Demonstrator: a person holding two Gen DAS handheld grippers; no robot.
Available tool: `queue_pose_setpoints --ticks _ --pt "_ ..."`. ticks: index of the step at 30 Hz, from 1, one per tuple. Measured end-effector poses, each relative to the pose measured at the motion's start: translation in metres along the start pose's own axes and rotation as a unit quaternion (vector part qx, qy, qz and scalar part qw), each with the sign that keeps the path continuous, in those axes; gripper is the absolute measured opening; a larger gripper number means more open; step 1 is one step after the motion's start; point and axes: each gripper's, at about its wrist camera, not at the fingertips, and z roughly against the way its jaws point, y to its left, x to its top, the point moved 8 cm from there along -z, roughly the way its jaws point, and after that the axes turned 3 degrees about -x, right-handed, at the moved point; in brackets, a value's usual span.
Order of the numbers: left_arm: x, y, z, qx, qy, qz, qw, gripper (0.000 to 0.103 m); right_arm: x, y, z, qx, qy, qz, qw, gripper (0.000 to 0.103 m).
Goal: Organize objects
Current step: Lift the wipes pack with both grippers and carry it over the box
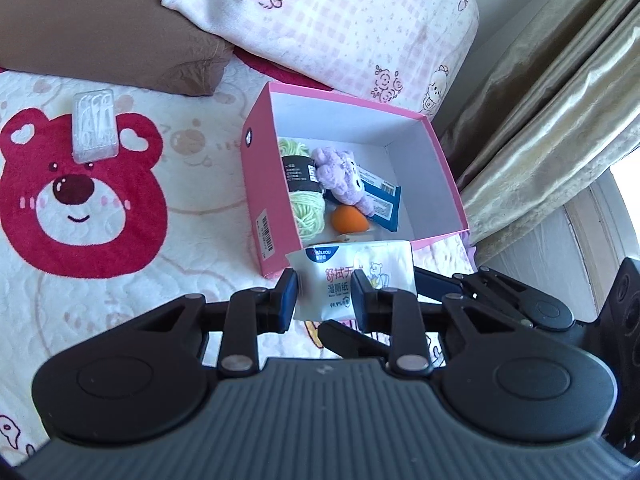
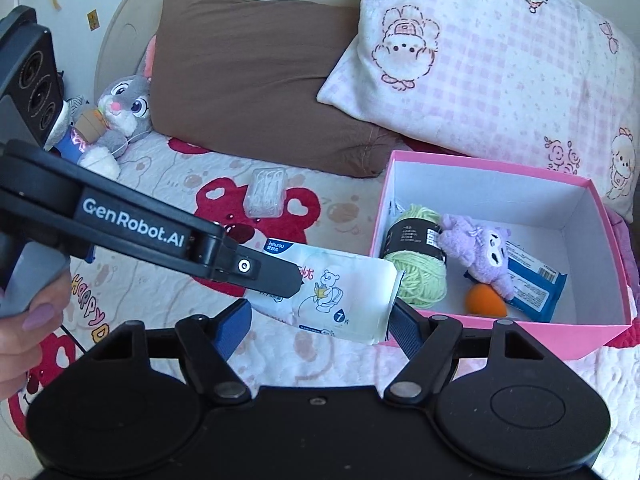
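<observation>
My left gripper (image 1: 325,298) is shut on a white wet-wipe pack (image 1: 356,276) and holds it above the bed, just before the near wall of the pink box (image 1: 262,184). In the right wrist view the pack (image 2: 344,288) hangs from the left gripper's fingers (image 2: 272,276) beside the pink box (image 2: 500,336). The box holds green yarn (image 2: 420,276), a purple plush (image 2: 480,248), an orange ball (image 2: 484,300) and a blue packet (image 2: 532,284). My right gripper (image 2: 320,324) is open and empty, below the pack. A clear case of floss picks (image 1: 95,124) lies on the bear blanket.
A brown pillow (image 2: 256,80) and a pink checked pillow (image 2: 500,52) lie behind the box. A grey rabbit plush (image 2: 120,108) sits at the far left by the headboard. Curtains (image 1: 560,92) hang to the right of the box.
</observation>
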Motion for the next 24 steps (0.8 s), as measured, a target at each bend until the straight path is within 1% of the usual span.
queue_pose_setpoints --ticks 5,8,12,15,19,22,24 --pt "0.021 -0.017 -0.020 -0.006 -0.004 0.002 1.0000 0.027 0.009 -0.032 0.004 -0.010 -0.006 -0.013 1.000 0.070" --pt "0.035 -0.025 -0.036 -0.004 -0.002 -0.009 1.0000 0.027 0.015 -0.054 0.001 -0.012 0.005 -0.012 1.000 0.060" --pt "0.051 -0.034 -0.063 -0.023 0.019 0.005 0.9996 0.026 0.025 -0.083 -0.004 -0.015 0.012 -0.023 1.000 0.058" --pt "0.059 -0.044 -0.086 -0.027 0.020 0.008 0.9994 0.027 0.030 -0.104 -0.008 -0.032 0.014 -0.023 0.999 0.057" --pt "0.068 -0.060 -0.120 -0.028 0.025 -0.008 0.9993 0.028 0.034 -0.135 -0.017 -0.057 0.030 -0.037 0.997 0.057" --pt "0.072 -0.064 -0.144 -0.036 0.037 0.001 0.9987 0.028 0.033 -0.155 -0.027 -0.066 0.048 -0.056 0.995 0.057" --pt "0.076 -0.066 -0.158 -0.043 0.041 0.010 0.9982 0.028 0.032 -0.166 -0.033 -0.074 0.055 -0.057 0.994 0.057"
